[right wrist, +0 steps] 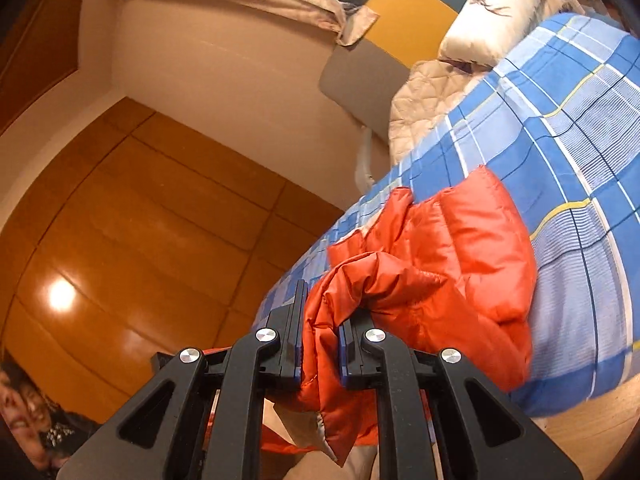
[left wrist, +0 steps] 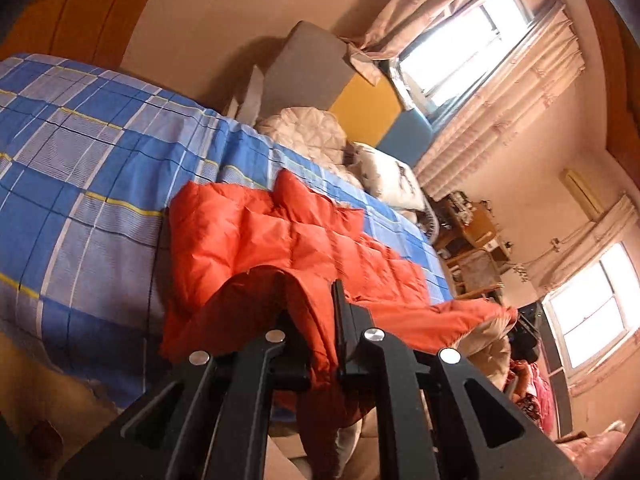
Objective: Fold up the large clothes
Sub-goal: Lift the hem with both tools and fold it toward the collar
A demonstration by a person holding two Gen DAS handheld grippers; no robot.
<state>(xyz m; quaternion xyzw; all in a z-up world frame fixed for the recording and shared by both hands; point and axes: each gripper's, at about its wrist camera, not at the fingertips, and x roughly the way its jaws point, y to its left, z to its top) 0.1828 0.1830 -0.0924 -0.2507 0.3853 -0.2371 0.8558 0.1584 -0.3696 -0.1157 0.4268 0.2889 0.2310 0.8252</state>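
An orange quilted down jacket [left wrist: 280, 240] lies across a bed with a blue plaid sheet [left wrist: 80, 152]. My left gripper [left wrist: 316, 320] is shut on a fold of the jacket's near edge, and the fabric drapes over the left finger. In the right wrist view the same jacket [right wrist: 460, 248] lies bunched on the sheet [right wrist: 580, 140]. My right gripper [right wrist: 320, 320] is shut on another part of the jacket's edge, with the grey lining hanging below the fingers.
A white pillow [left wrist: 392, 176] and a beige quilt [left wrist: 308, 132] lie at the head of the bed by a grey and yellow headboard [left wrist: 312, 68]. A cluttered desk [left wrist: 472, 236] stands beyond the bed. A wooden wardrobe [right wrist: 140, 220] stands beside the bed.
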